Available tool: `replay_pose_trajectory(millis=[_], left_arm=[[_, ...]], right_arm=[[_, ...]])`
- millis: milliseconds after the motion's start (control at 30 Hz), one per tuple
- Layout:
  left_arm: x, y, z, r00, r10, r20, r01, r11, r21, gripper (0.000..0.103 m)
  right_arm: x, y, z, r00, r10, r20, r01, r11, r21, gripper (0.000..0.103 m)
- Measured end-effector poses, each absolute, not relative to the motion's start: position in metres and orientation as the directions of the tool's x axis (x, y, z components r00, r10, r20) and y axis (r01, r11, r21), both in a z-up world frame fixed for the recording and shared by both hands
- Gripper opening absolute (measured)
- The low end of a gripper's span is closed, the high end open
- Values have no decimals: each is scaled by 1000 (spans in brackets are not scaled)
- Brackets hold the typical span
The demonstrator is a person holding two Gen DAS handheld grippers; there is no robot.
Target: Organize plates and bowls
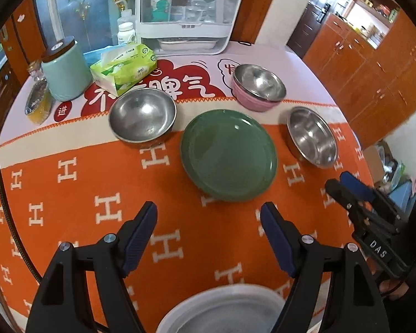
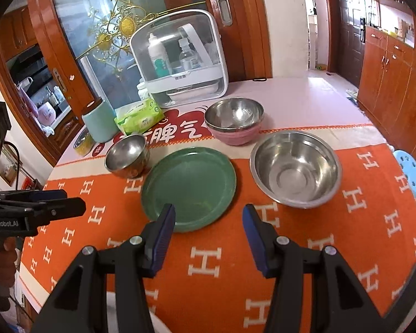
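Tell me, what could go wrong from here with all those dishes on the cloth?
1. The green plate lies flat on the soft orange cloth, so its thin rim may be hard to pinch and the cloth could get caught too.
2. The steel bowl sits near the table's right edge; a nudge might push it off.
3. The left gripper and right gripper, both open, could collide.

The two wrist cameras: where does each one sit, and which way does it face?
Left wrist view: sits on the left gripper, looks down along its open fingers at the green plate; the right gripper shows at the right edge.
Right wrist view: sits on the right gripper, faces the same tabletop; the left gripper and a hand show at left.
Shared: plate, three steel bowls, pink bowl, orange cloth.
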State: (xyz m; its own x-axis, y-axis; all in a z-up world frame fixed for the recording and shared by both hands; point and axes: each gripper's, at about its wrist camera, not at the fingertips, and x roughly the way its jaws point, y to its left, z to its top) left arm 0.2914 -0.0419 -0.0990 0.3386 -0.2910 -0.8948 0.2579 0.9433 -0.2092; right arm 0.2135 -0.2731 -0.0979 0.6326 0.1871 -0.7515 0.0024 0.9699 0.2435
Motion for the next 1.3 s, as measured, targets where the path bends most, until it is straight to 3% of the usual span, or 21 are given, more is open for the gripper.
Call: replay_pose_trajectory(millis=[533,1200,1300], left_arm=[[334,-59,-170,340,-305,-889,235,943,-234,78],[369,-64,-237,246,-354,-902,235,925,-299,78],[370,-65,-238,260,-364,-894,244,921,-304,79]], right_arm=[[250,-288,-172,608,333,-721,-1,908,419,51],[269,-278,-217,604,356,-713,36,882,471,50],[270,-277,-221,603,346,-719,42,886,462,44]])
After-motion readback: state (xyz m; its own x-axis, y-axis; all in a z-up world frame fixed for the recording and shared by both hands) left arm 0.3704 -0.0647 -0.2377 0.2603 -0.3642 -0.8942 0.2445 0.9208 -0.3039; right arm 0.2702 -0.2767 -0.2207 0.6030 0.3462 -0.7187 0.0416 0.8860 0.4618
